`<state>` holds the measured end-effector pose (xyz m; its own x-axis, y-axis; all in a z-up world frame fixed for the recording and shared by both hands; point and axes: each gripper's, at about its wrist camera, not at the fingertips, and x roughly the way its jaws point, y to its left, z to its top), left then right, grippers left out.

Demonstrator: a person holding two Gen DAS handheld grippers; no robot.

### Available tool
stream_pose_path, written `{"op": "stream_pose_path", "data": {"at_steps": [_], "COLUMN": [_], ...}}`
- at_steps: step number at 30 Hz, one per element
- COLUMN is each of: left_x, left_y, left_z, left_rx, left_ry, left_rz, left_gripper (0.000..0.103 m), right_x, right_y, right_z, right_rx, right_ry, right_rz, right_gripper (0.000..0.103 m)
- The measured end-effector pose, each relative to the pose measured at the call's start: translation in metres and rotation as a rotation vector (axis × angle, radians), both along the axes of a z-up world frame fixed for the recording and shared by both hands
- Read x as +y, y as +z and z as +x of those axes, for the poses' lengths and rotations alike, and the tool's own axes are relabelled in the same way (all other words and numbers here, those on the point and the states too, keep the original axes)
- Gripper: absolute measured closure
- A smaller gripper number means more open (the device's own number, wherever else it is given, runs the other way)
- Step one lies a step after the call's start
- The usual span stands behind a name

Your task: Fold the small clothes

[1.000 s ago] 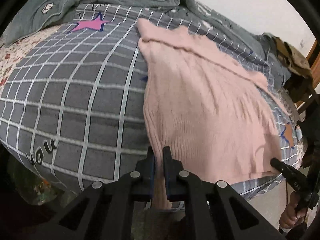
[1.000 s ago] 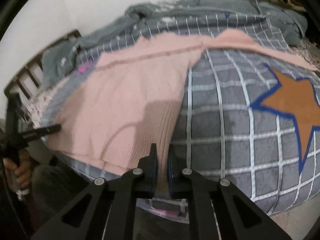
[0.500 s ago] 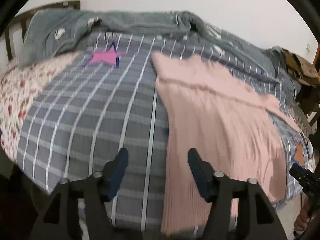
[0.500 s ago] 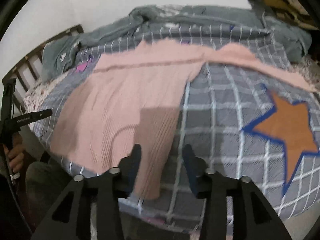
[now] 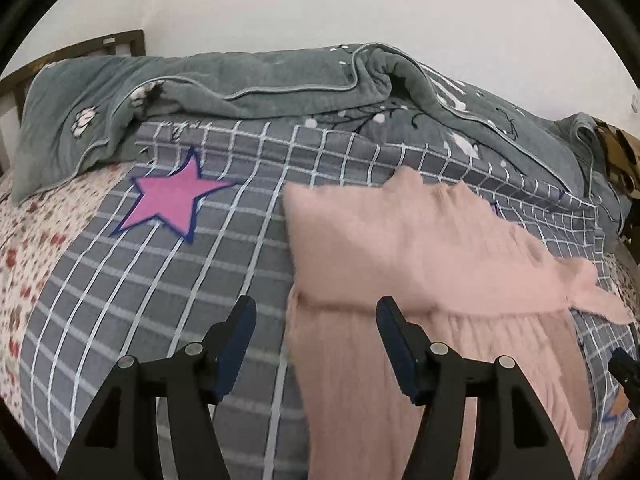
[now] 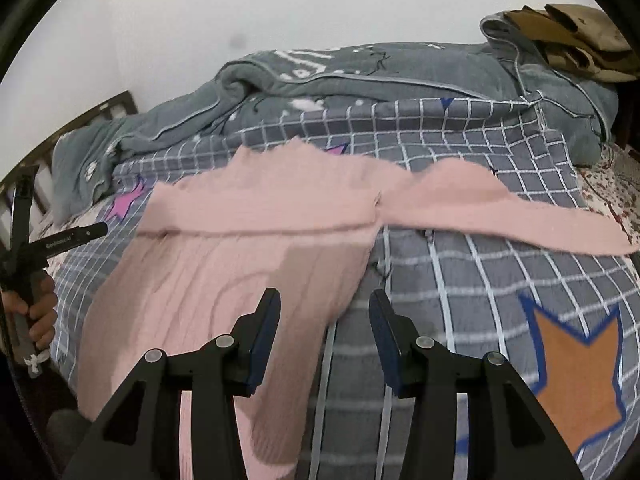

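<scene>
A pink knit sweater (image 5: 420, 264) lies flat on the grey checked bedspread (image 5: 192, 288), one sleeve folded across its body, the other stretching right (image 6: 500, 208). My left gripper (image 5: 314, 330) is open and empty above the sweater's left side edge. My right gripper (image 6: 324, 326) is open and empty above the sweater's (image 6: 224, 272) right side edge. The left gripper also shows at the far left of the right wrist view (image 6: 52, 240), held by a hand.
A rumpled grey quilt (image 5: 280, 80) lies along the wall behind the sweater. A pink star (image 5: 176, 200) and an orange star (image 6: 576, 372) mark the bedspread. Brown cloth (image 6: 576, 36) sits at the far right. A wooden headboard (image 5: 80, 50) stands at left.
Both grippers were shut on the sweater's hem a second ago. They have opened, let it go, and moved up along its sides toward the sleeves.
</scene>
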<state>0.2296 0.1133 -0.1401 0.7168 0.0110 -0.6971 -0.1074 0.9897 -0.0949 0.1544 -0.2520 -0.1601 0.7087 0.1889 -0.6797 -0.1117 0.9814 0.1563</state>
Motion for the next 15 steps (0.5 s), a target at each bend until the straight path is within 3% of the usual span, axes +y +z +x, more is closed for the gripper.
{"op": "stream_pose_path", "data": {"at_steps": [7, 15], "left_x": [-0.007, 0.0], "left_y": [-0.002, -0.01], "left_z": [0.044, 0.093], "left_rx": [0.016, 0.061], "left_ry": [0.017, 0.023], "left_rz": [-0.006, -0.005], "left_gripper": [0.043, 0.043], "right_x": [-0.001, 0.001], "right_y": [-0.006, -0.022], "right_z": [0.036, 0.069], "right_rx": [-0.03, 0.005], "right_ry": [-0.045, -0.073], "right_rz": [-0.043, -0.049], "right_gripper": [0.057, 0.057]}}
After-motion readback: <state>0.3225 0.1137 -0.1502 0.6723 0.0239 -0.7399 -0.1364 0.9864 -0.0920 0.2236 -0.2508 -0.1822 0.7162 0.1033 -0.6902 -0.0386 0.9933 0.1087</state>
